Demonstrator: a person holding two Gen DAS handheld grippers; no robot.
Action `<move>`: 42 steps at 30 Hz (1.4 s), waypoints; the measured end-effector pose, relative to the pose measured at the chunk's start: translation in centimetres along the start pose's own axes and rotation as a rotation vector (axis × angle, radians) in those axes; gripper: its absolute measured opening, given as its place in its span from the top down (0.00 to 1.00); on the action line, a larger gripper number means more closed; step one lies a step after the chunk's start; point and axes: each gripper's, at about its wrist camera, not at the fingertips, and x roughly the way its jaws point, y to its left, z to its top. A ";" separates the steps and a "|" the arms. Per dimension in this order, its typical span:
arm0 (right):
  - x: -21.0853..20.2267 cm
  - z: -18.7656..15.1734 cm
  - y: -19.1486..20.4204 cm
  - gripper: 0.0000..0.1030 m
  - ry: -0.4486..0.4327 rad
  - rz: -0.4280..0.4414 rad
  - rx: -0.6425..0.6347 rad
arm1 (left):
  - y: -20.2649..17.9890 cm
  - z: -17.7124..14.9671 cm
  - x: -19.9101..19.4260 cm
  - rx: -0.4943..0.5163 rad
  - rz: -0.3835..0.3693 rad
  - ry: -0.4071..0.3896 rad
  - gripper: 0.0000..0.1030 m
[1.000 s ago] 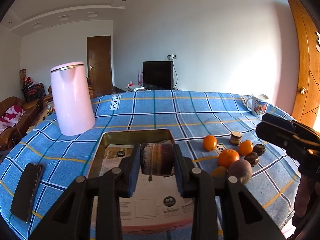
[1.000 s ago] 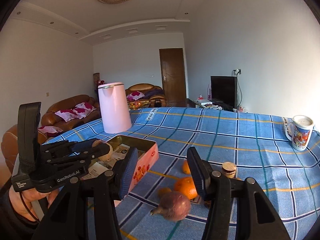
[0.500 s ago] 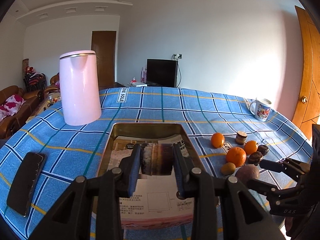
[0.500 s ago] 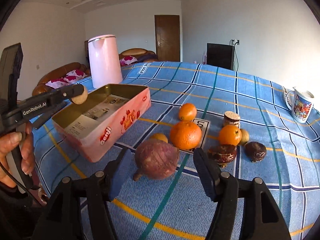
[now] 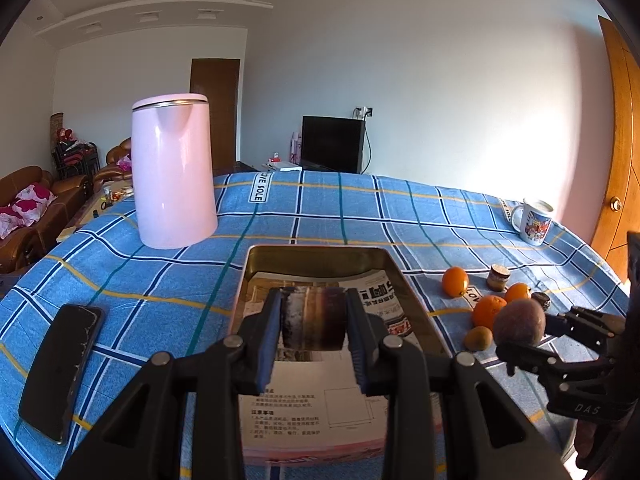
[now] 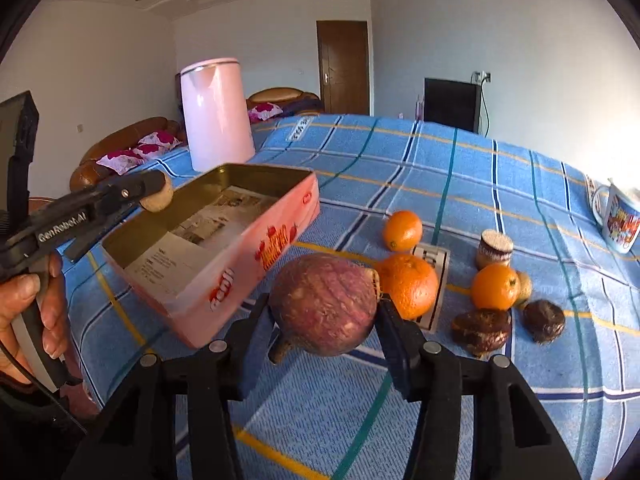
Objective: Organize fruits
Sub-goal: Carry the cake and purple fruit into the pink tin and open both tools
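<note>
One left claw (image 6: 158,196) reads "GenRobot.AI".

Both hand-held grippers (image 5: 313,322) (image 6: 324,316) apparently clamped.

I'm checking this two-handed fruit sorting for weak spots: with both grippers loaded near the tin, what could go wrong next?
1. The right gripper pinches the round purple root only at its sides, so it might roll out.
2. The left gripper holds a small cylindrical piece above the pink tin; both grippers heading there could collide.
3. Swinging the root toward the tin could knock the large orange right behind it.
</note>
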 end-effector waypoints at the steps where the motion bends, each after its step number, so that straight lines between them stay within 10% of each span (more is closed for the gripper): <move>1: -0.3 0.6 0.5 0.49 -0.021 0.002 -0.014 | 0.3 0.0 0.2 0.000 0.002 0.004 0.69; 11: 3.2 5.8 6.7 0.49 -0.029 0.105 -0.145 | 3.3 -0.2 2.6 -0.066 -0.012 0.088 0.69; 25: 7.9 4.7 10.7 0.48 0.108 0.111 -0.238 | 3.6 -0.4 2.8 -0.038 0.025 0.093 0.68; 36: 1.8 3.3 5.5 0.39 -0.016 0.084 -0.135 | 0.3 0.7 -0.2 -0.018 0.019 -0.008 0.33; 42: -2.2 0.3 -2.1 0.38 -0.053 -0.107 -0.002 | -5.1 0.7 -0.2 0.059 -0.065 -0.003 0.31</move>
